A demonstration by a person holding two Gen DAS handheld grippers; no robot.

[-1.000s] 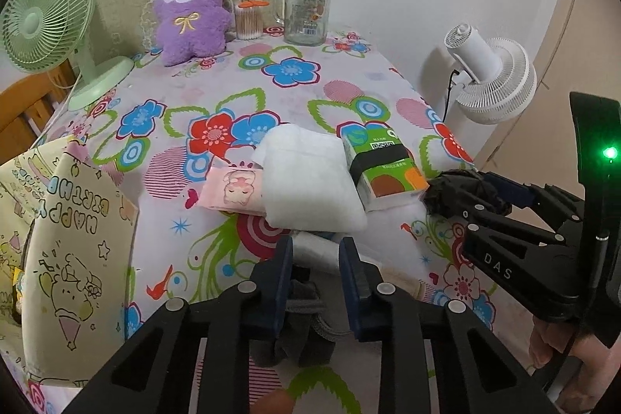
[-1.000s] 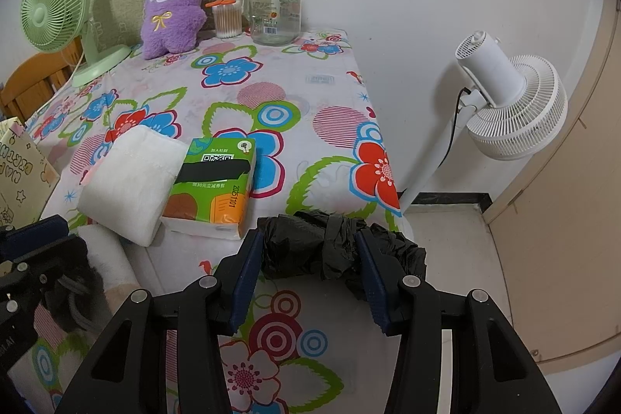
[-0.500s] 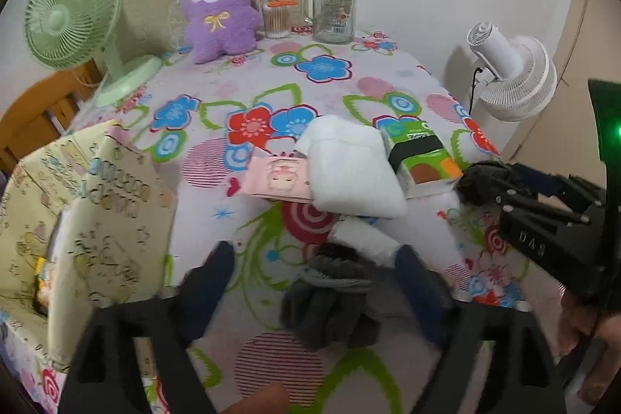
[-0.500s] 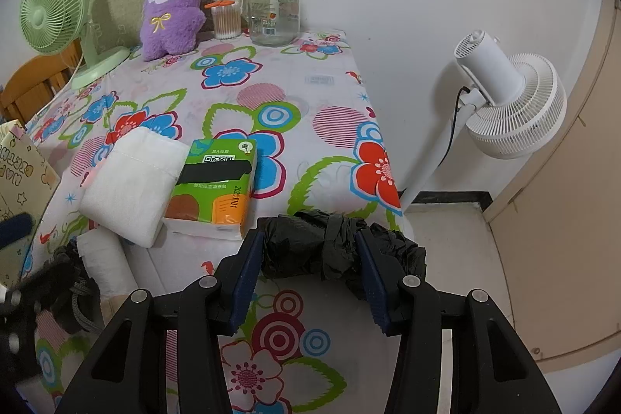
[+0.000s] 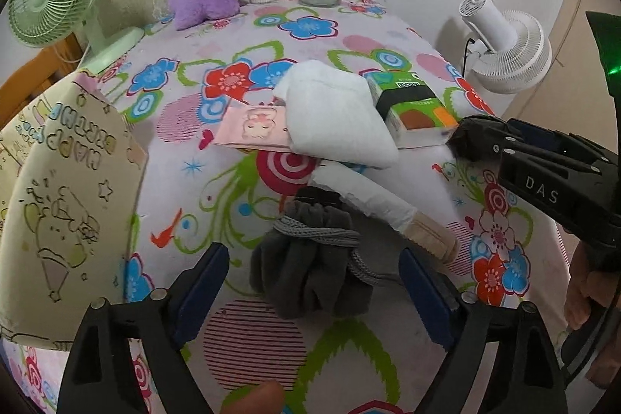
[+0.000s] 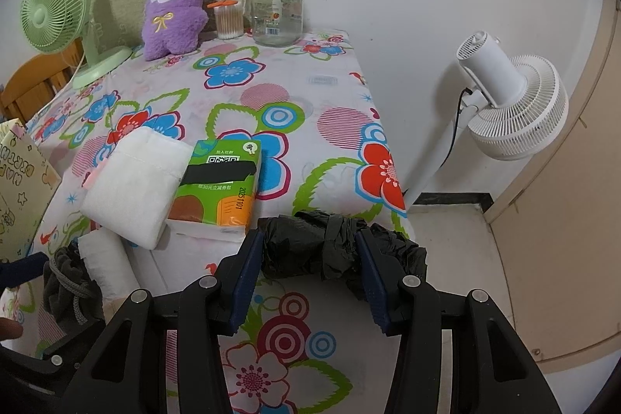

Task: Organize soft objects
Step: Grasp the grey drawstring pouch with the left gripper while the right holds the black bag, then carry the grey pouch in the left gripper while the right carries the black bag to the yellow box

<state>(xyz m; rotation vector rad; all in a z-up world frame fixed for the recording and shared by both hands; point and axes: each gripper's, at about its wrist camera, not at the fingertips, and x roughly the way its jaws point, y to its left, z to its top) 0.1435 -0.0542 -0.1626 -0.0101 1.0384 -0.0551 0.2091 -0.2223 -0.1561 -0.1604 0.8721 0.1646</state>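
The left gripper [image 5: 314, 282], clamped a second ago, is now standing wide open around the released grey drawstring fabric pouch [image 5: 310, 262] lying on the floral tablecloth [image 5: 240, 196], suggesting its placement is finishing, while the right gripper [image 6: 310, 251] is still squeezing the crumpled black plastic bag [image 6: 310, 251] at the table's near edge.

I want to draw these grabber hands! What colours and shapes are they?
The left gripper and right gripper both have black angular plastic arms, silver round screws and flat dark-blue finger pads. Seen from the side, the right one has white "DAS" lettering and a green light behind it.

Matt fleece pouch [image 5: 310, 258], crinkled glossy plastic bag [image 6: 310, 247], smooth printed tablecloth [image 5: 240, 189].
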